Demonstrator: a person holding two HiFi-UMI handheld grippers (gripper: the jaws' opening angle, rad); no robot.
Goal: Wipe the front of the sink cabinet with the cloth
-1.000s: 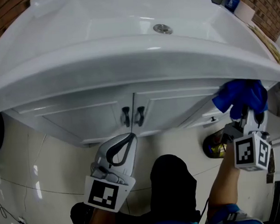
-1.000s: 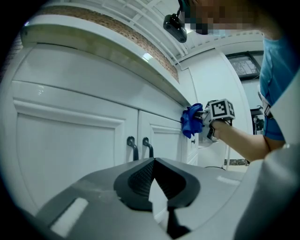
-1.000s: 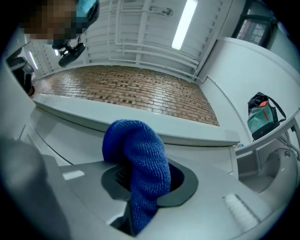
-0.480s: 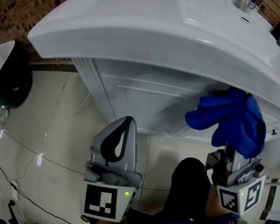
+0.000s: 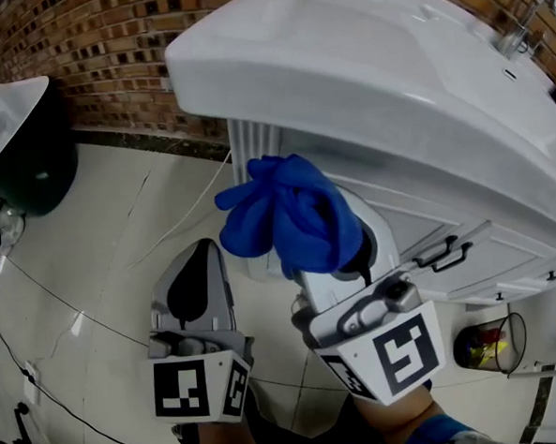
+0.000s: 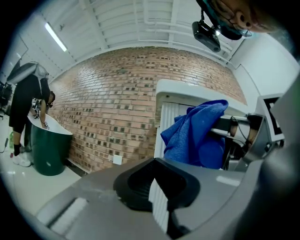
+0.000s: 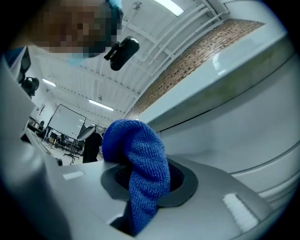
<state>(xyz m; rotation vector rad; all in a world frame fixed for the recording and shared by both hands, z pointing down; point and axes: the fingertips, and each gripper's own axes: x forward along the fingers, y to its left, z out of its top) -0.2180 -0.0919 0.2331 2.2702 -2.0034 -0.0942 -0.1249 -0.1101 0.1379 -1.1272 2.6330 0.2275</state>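
The blue cloth (image 5: 287, 216) is bunching up out of the right gripper (image 5: 332, 260), whose jaws are clenching on its lower end; in the right gripper view the cloth (image 7: 140, 168) is rising from between the closed jaws of that gripper (image 7: 145, 187) and folding over to one side. It is hanging in the air in front of the left corner of the white sink cabinet (image 5: 405, 223), level with the ribbed side panel (image 5: 250, 143). Whether it is touching the cabinet cannot be told. The cabinet front (image 7: 243, 122) is filling the space beyond the cloth in the right gripper view, and the white sink (image 5: 343, 62) is jutting out above it. Two dark door handles (image 5: 444, 251) are showing on the front, further to the right. The left gripper (image 5: 193, 287) is hovering just beside the right one, lower and to its left over the tiled floor (image 5: 93, 275), its jaws pressing together on nothing; from its own view the left gripper (image 6: 159, 197) is pointing at the cloth (image 6: 194, 136) and the cabinet's side. A brick wall (image 5: 89, 50) is running behind. A dark green tub (image 5: 19, 138) is standing well apart at the left, with a person (image 6: 28, 103) bending over it.
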